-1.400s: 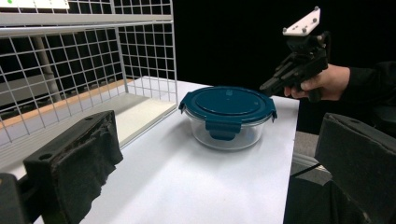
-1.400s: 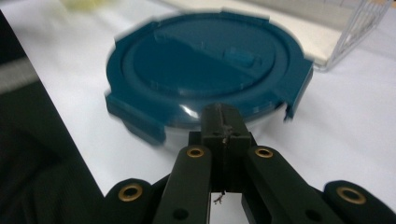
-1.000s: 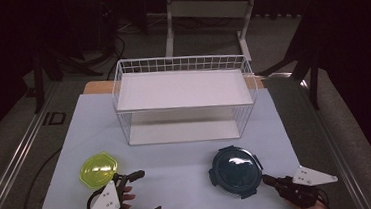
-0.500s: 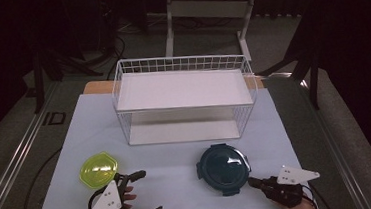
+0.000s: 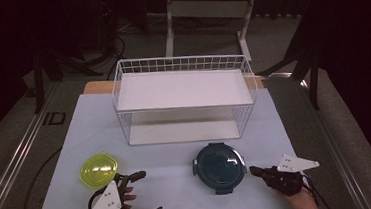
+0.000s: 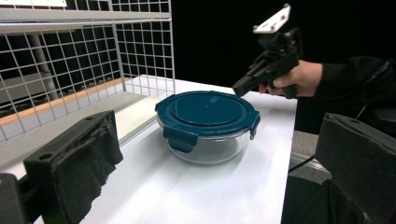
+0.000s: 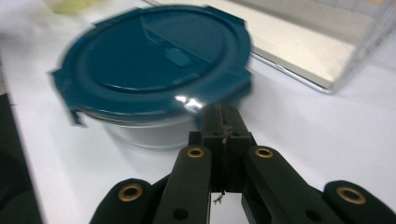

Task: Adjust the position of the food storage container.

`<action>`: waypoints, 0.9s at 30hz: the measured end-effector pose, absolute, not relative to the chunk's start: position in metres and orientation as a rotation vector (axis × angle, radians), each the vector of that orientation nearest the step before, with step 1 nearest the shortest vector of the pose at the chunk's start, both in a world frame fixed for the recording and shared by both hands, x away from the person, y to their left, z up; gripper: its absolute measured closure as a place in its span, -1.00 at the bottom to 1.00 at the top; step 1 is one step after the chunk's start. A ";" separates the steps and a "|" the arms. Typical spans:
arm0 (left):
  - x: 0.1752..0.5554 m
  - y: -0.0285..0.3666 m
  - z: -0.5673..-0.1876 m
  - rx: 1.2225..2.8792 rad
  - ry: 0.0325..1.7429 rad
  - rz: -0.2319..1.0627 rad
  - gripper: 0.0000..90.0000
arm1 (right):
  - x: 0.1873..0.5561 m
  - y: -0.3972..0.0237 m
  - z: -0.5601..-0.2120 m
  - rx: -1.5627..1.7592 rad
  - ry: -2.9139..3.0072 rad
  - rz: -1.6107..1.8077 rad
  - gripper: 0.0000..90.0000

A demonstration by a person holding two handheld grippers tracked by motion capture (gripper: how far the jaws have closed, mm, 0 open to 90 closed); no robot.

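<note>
Across the middle of the high view lies the white rectangular table mat [image 5: 180, 195], and on its upper half stands the white wire two-tier rack [image 5: 186, 102] with flat white shelves, its open front facing the lower edge of the frame. Nothing stands between the rack and the things below it. At lower centre, just under the rack's bottom shelf, sits the round clear glass container with a dark teal clip-on lid [image 5: 218, 167]; the lid is on, four side tabs folded down, and the glass wall under it looks empty in the left gripper view. At lower left, well apart from it, lies a small yellow-green translucent lid [image 5: 99, 169]. The right gripper [image 5: 255, 170], at lower right, has its jaws pressed fully together with nothing between them, the tips just beside the container's rim. The left gripper [image 5: 143, 194], at the bottom left, has its jaws spread wide, holding nothing.
</note>
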State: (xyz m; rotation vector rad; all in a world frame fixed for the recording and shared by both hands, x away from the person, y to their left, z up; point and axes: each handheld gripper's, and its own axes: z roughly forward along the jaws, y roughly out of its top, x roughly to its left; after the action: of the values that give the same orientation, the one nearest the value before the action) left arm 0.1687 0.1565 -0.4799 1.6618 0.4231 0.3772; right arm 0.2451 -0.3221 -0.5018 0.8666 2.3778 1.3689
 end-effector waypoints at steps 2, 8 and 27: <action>0.168 0.157 -0.480 1.660 0.424 0.377 -1.00 | 0.251 -0.322 -0.506 0.881 2.387 1.351 1.00; 0.169 0.158 -0.481 1.662 0.429 0.376 -1.00 | 0.254 -0.316 -0.510 0.868 2.413 1.363 1.00; 0.169 0.156 -0.482 1.673 0.429 0.365 -1.00 | 0.268 -0.272 -0.508 0.786 2.502 1.377 1.00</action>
State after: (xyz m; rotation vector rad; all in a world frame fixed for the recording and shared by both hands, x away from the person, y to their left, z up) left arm 0.1691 0.1562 -0.4822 1.6734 0.4288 0.3652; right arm 0.2675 -0.2725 -0.5081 0.7858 2.5020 1.3767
